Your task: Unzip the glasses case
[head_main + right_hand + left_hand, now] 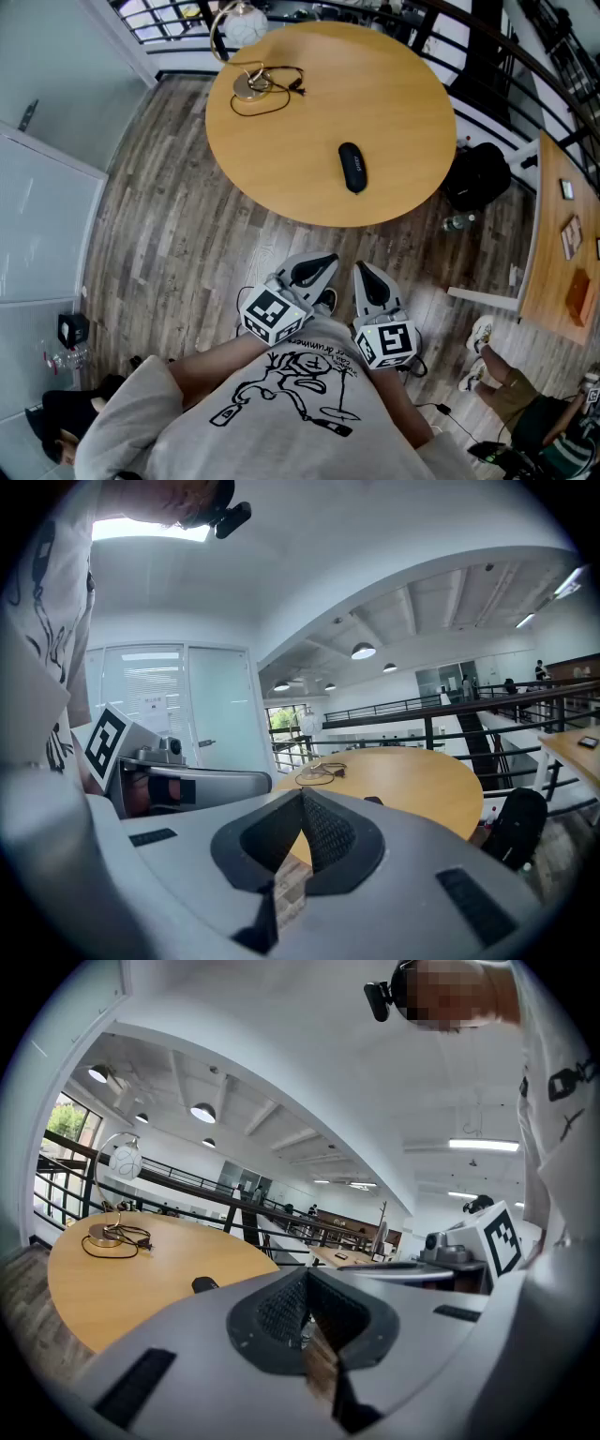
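Note:
A black glasses case (352, 167) lies on the round wooden table (281, 141), toward its near right side; it shows small in the left gripper view as the case (204, 1284) and in the right gripper view as the case (373, 801). Both grippers are held close to the person's chest, well short of the table. My left gripper (322, 263) and right gripper (365, 272) point toward the table. Each has its jaws closed together with nothing between them, as the left gripper (306, 1277) and right gripper (302, 797) show.
A desk lamp (242, 37) with a coiled black cable (277, 89) stands at the table's far left. A black bag (476, 176) sits on the wooden floor right of the table. Another wooden desk (562, 272) runs along the right edge, with a seated person's legs (497, 375) nearby.

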Tool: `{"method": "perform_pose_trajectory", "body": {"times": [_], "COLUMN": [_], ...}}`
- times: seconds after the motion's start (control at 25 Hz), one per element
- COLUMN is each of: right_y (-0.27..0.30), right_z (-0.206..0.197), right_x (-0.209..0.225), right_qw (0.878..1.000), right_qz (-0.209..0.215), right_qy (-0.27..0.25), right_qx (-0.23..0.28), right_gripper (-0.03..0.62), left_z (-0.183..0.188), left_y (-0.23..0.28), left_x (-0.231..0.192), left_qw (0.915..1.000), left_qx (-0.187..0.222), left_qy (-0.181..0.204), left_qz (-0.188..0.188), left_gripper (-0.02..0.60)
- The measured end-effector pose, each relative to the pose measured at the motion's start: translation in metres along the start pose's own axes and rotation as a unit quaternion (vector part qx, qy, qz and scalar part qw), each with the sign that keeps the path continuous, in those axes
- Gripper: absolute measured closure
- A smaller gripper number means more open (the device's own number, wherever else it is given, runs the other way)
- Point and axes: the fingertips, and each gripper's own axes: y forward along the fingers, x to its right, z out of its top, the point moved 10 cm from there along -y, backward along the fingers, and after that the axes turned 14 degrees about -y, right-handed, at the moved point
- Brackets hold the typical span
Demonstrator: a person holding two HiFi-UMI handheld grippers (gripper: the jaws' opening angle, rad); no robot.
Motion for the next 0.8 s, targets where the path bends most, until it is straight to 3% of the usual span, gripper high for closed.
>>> {"method": "perform_pose_trajectory", "body": {"times": [0.48,0.8], "right_y": [-0.033,-0.05], "right_z": [-0.014,-0.025], "right_x": [0.034,0.042], "right_qw": [1.0,0.999], "right_qz": [-0.004,0.027], "right_qy": [0.005,0.011], "right_qx": [0.001,0.019], "right_gripper": [0.571,0.569], "left_z": [-0.013,-0.028], "left_y": [0.035,0.042], "left_x": [0.031,0.051], "left_qw": [0.9999,0.9996], "left_qx": [-0.005,-0.004], "left_qy": [0.011,0.009], "left_qz": [0.008,0.026], "left_gripper": [0.574,0.574]}}
